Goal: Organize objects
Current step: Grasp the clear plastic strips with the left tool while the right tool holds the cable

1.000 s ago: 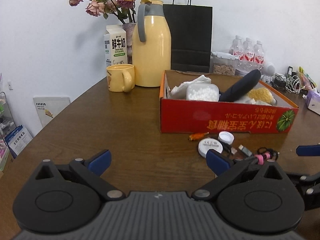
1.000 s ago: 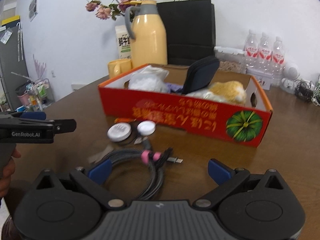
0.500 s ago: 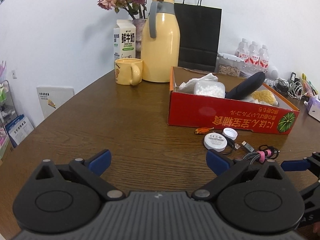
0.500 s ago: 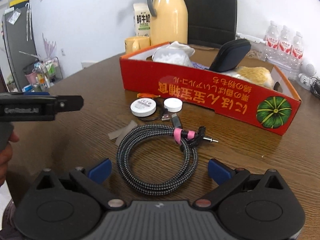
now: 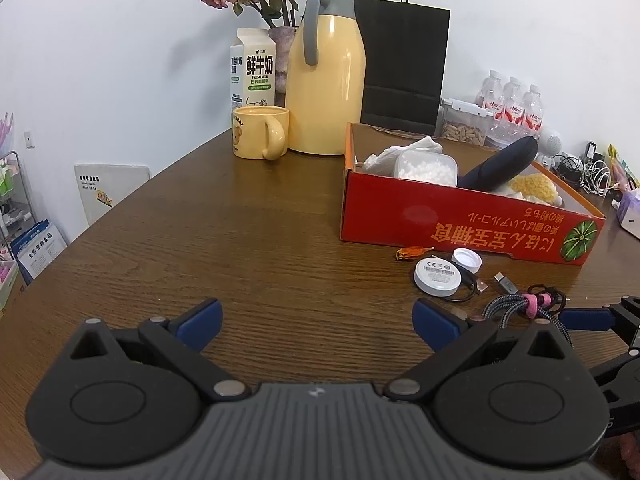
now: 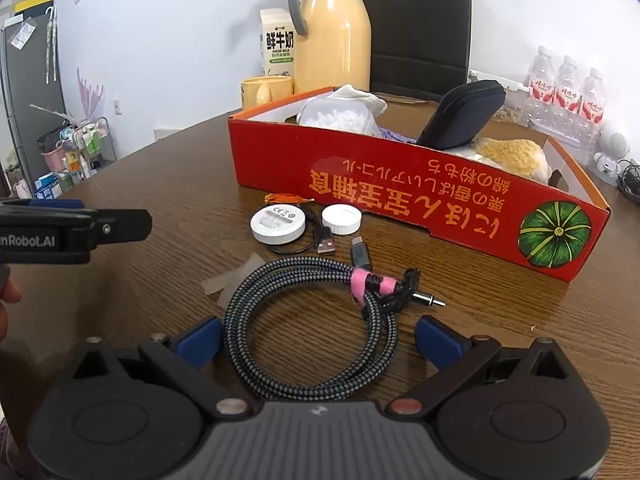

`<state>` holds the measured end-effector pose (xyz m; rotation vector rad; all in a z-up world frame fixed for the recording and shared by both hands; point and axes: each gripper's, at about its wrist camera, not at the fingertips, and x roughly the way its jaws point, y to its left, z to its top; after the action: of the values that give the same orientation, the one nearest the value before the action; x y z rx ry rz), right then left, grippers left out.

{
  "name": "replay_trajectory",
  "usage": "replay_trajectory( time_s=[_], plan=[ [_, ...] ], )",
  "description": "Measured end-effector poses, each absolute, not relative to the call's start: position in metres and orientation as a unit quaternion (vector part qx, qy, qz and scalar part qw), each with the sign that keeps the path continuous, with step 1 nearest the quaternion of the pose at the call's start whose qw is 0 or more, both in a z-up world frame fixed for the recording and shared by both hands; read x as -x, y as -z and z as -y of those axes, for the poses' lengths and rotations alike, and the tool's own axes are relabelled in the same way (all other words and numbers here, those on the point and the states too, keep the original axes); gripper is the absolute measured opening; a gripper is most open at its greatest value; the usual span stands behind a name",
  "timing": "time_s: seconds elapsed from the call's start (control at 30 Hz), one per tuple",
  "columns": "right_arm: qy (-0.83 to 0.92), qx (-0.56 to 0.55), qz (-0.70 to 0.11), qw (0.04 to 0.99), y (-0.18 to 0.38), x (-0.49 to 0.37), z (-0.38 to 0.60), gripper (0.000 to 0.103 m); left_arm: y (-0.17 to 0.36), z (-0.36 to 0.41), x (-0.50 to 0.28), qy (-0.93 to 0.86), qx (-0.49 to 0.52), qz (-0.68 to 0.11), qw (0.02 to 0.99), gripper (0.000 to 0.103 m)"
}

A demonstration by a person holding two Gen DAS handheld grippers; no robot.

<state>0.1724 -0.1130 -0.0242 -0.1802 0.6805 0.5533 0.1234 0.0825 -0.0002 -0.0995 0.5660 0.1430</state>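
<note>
A coiled braided cable (image 6: 308, 320) with a pink tie lies on the brown table, its near loop between the open fingers of my right gripper (image 6: 318, 338). Beyond it sit a white round puck (image 6: 278, 224), a white cap (image 6: 341, 219) and a small orange scrap (image 6: 280, 199), all in front of the red cardboard box (image 6: 400, 196). The box holds a dark pouch (image 6: 464, 114), a clear tub of white beads (image 6: 340, 114), cloth and a yellow sponge. My left gripper (image 5: 318, 318) stands open over bare table, left of the cable (image 5: 520, 304).
Behind the box stand a yellow thermos (image 5: 326, 76), a yellow mug (image 5: 260, 132), a milk carton (image 5: 253, 68), dried roses and a black paper bag (image 5: 402, 60). Water bottles (image 6: 566, 88) and tangled wires are at the back right. A translucent strip (image 6: 232, 276) lies by the cable.
My right gripper has moved forward and down over the cable, so the coil's near loop now lies between its fingers. The left gripper has drawn back slightly. Both stay open.
</note>
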Motion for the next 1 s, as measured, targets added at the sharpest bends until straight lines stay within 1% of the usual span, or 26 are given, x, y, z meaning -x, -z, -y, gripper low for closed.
replay_trajectory(
  time_s=[0.07,0.6,1.0],
  plan=[
    [-0.274,0.088,-0.32,0.903,0.023,-0.17,0.113,0.091,0.0,-0.083,-0.124,-0.07,0.049,-0.279,0.957,0.103],
    [-0.281,0.073,-0.293,0.911,0.018,-0.164,0.124,0.088,0.001,-0.072,-0.128,-0.066,0.038,-0.286,0.955,0.103],
    [-0.257,0.061,-0.261,0.928,0.013,-0.162,0.149,0.087,0.004,-0.047,-0.14,-0.039,0.017,-0.296,0.954,0.103]
  ],
)
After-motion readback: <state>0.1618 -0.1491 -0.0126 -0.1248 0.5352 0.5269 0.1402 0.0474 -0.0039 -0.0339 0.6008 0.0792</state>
